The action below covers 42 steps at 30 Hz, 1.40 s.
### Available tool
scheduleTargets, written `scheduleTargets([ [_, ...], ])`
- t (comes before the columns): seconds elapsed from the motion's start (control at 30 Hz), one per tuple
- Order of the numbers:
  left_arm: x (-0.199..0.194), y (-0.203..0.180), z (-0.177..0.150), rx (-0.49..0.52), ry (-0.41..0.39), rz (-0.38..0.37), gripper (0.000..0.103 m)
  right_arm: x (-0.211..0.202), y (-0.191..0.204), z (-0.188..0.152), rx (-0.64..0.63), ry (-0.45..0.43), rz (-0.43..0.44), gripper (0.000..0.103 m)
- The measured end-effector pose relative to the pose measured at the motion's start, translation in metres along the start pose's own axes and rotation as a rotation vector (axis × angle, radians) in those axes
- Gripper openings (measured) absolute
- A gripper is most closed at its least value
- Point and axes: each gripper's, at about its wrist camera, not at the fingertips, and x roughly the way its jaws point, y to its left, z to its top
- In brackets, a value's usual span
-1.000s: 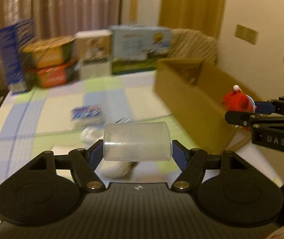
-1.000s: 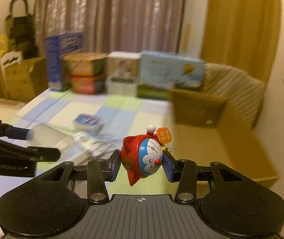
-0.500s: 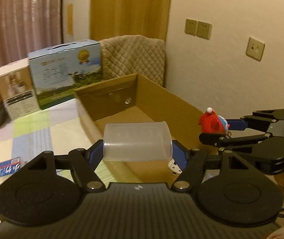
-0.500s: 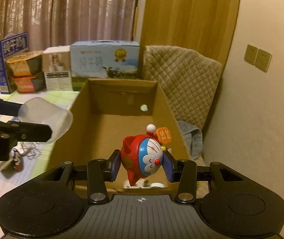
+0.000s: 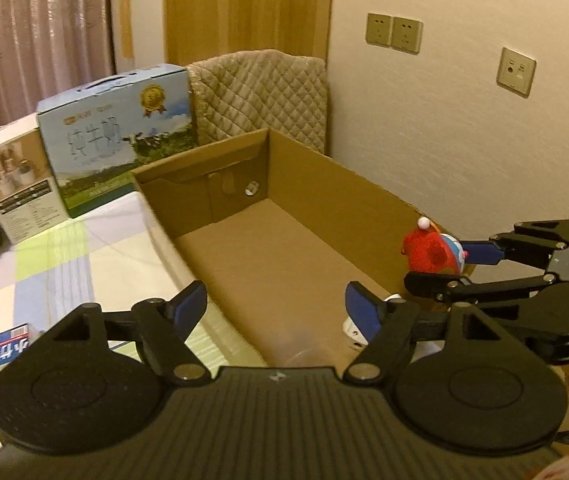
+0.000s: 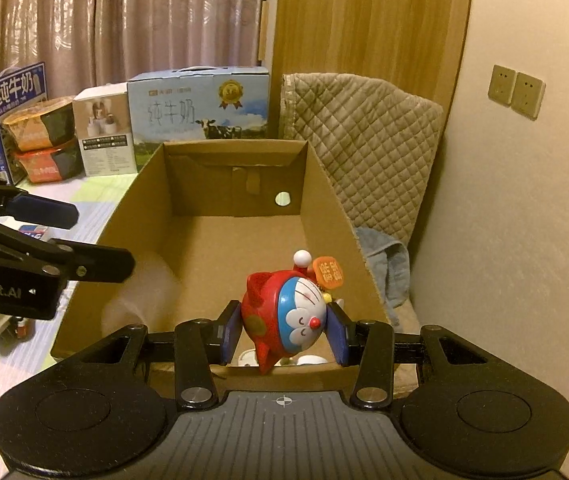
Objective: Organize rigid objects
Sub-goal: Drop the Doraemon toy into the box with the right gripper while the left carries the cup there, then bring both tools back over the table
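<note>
So both grippers are hovering over the open cardboard box (image 6: 156,184) at the drop-off step. The left gripper (image 5: 276,308) is spreading its jaws right now with nothing between the blue pads; the translucent plastic cup (image 6: 140,292) is showing up as a pale blur just below it, inside the box by the left wall, so it's looking like it's falling in. The right gripper (image 6: 284,330) is clamping the red and blue Doraemon figurine (image 6: 284,316) between its pads, hanging above the near end of the box. A couple of small white things are already lying on the box floor right under it, too hidden to name.

Next move, I'm guessing: right jaws opening so the figurine drops in. It's already over the box, so it's just needing a clean release, maybe a bit lower so it isn't bouncing off those white bits.
</note>
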Motion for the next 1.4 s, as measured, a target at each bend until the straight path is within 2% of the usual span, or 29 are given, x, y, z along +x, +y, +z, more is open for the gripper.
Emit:
scheduleTargets([
  [0.37, -0.051, 0.032, -0.027, -0.104, -0.040, 0.094, 0.073, 0.002, 0.010, 0.006, 0.017, 0.012, 0.060, 0.041],
  [0.6, -0.070, 0.050, -0.046, -0.162, -0.035, 0.136, 0.073, 0.010, 0.022, 0.013, 0.032, 0.023, 0.108, 0.042],
  [0.7, -0.077, 0.056, -0.054, -0.181, -0.035, 0.148, 0.073, 0.010, 0.025, 0.014, 0.030, -0.006, 0.116, 0.042],
  [0.73, -0.079, 0.058, -0.056, -0.186, -0.033, 0.155, 0.073, 0.010, 0.026, 0.015, 0.029, -0.012, 0.124, 0.042],
  [0.8, -0.082, 0.062, -0.061, -0.196, -0.029, 0.165, 0.073, 0.009, 0.026, 0.017, 0.042, -0.014, 0.126, 0.053],
  [0.9, -0.090, 0.068, -0.069, -0.206, -0.026, 0.188, 0.073, -0.001, 0.025, 0.018, 0.065, -0.046, 0.114, 0.060],
  [1.07, -0.107, 0.075, -0.084, -0.226, -0.023, 0.231, 0.073, -0.026, 0.028, 0.016, 0.081, -0.069, 0.098, 0.062],
  [1.23, -0.131, 0.079, -0.102, -0.230, -0.022, 0.271, 0.075, -0.057, 0.053, 0.014, 0.028, -0.095, 0.117, 0.064],
  [1.4, -0.158, 0.086, -0.123, -0.258, -0.014, 0.309, 0.076, -0.090, 0.082, 0.006, 0.037, -0.119, 0.160, 0.067],
])
